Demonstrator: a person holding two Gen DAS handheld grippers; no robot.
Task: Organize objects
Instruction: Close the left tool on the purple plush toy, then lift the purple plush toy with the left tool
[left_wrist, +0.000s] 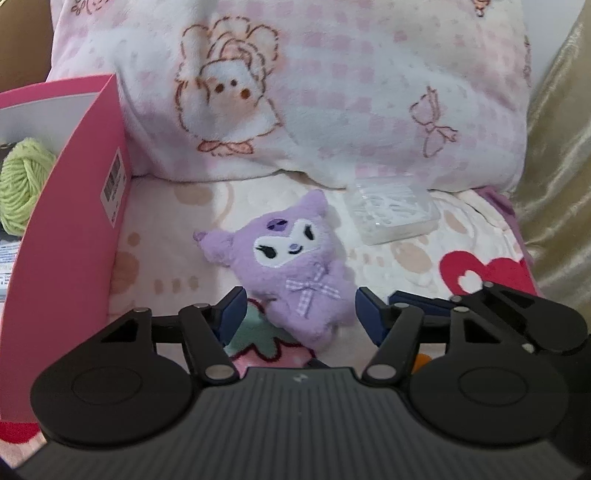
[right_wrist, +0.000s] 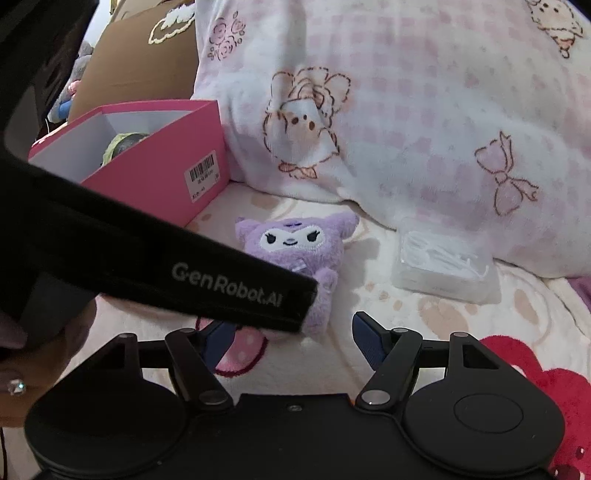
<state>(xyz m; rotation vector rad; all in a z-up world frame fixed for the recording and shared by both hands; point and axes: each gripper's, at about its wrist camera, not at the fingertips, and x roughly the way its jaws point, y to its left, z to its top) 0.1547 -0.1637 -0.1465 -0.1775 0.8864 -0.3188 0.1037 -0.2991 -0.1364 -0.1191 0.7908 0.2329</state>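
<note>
Standing at the far left on the patterned fleece blanket (left_wrist: 166, 236), the open pink cardboard box (left_wrist: 74, 206) with white inner walls holds a ball of light-green yarn (left_wrist: 20, 177); other items beneath the yarn are too cut off to name. A white barcode label (right_wrist: 204, 176) sits on the box's outer side. Just right of the box lies the purple plush toy with a white embroidered face and gingham bow (left_wrist: 291, 273), on its back on the blanket. The left tongs (left_wrist: 299, 314) stand released, their blue pads either side of the toy's lower body without pressing it. Further right, a clear plastic case of small white pieces (left_wrist: 393, 212) rests against the pink-checked pillow (left_wrist: 369, 92). The right tongs (right_wrist: 291, 339) are also released, gripping nothing.
</note>
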